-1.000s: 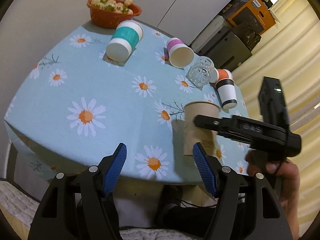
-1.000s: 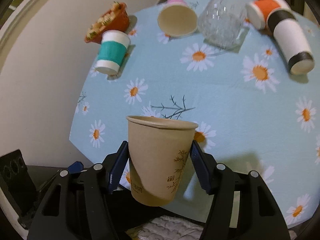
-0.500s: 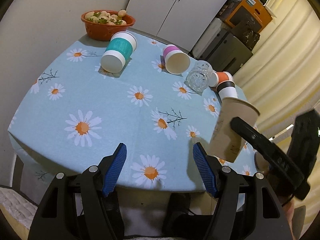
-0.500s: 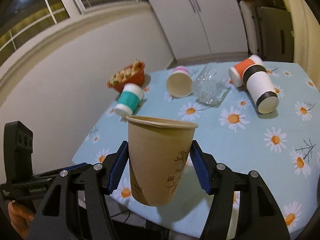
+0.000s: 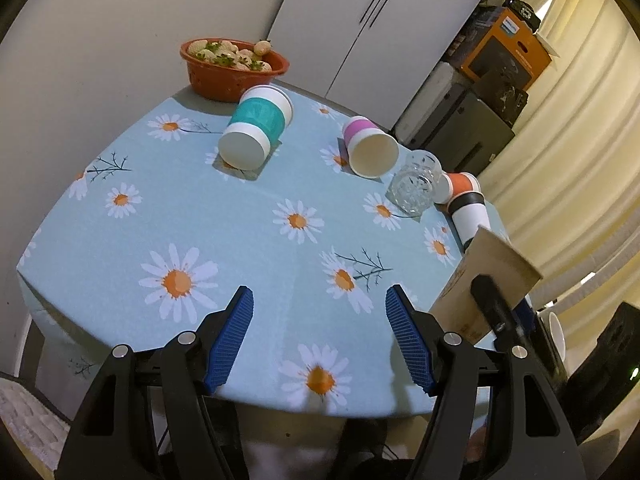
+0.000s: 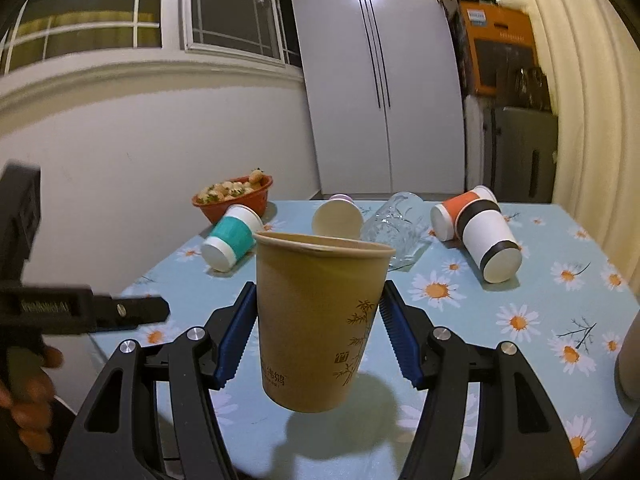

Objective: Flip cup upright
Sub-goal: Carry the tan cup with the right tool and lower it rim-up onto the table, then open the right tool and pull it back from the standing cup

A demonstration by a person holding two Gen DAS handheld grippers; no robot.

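Surface: table (image 5: 248, 208) under a pale blue cloth printed with white daisies and thin twig sprigs; its near edge curves below both grippers.
Room: white wall, white double-door cabinet (image 6: 376, 80), stacked boxes with an orange one on top (image 5: 508, 54), cream curtain (image 5: 580, 152) on the right; a dark window (image 6: 236, 4) appears in the right wrist view only.
Task cup: brown paper cup (image 6: 318, 320), mouth up, printed with a bamboo sprig and small characters; it hangs above the table's near edge, not touching the cloth, its shadow on the cloth below.
Right gripper (image 6: 316, 332): blue pads pressed on the cup's two sides, clamped on it.
Left gripper (image 5: 320, 340): fingers wide apart with nothing between them, held over the near table edge.
Lying on the cloth: teal-banded cup (image 5: 256, 132), pink-banded cup (image 5: 370, 148), clear glass (image 5: 414, 188), orange cup (image 5: 460, 186) and black-and-white cup (image 5: 470, 216) touching each other, all on their sides.
Back corner: red bowl (image 5: 232, 70) of pale strawberries.
Left wrist view only: the brown cup seen from the side at the right edge, tilted in frame, a black finger crossing it.
Right wrist view only: the cup's print and rim, and the hand (image 6: 24, 396) gripping the other tool at far left.
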